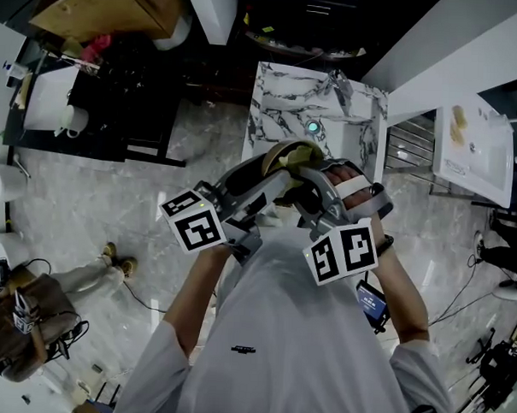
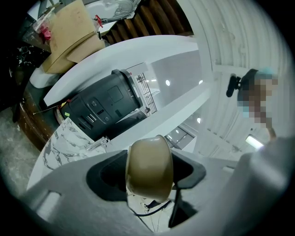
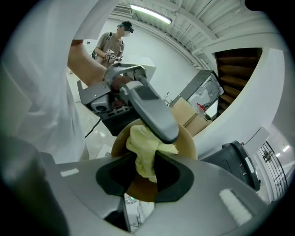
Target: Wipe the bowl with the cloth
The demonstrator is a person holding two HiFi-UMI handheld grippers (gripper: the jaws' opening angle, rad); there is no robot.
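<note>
A tan bowl (image 1: 282,153) is held in the air above a marble table, tipped on its side. My left gripper (image 1: 264,180) is shut on the bowl's rim; in the left gripper view the bowl (image 2: 148,168) stands edge-on between the jaws of the left gripper (image 2: 149,177). My right gripper (image 1: 315,174) is shut on a crumpled yellow cloth (image 3: 144,152). The cloth is pressed into the bowl's (image 3: 190,144) inside, right in front of the right gripper (image 3: 145,173). One grey finger (image 3: 152,110) of the left gripper lies across the bowl's rim above the cloth.
The white marble table (image 1: 276,104) lies below, with a small teal-lit object (image 1: 312,127) on it. A black appliance (image 2: 103,106) and a cardboard box (image 2: 69,32) stand by a white counter. One person sits at the lower left (image 1: 27,311).
</note>
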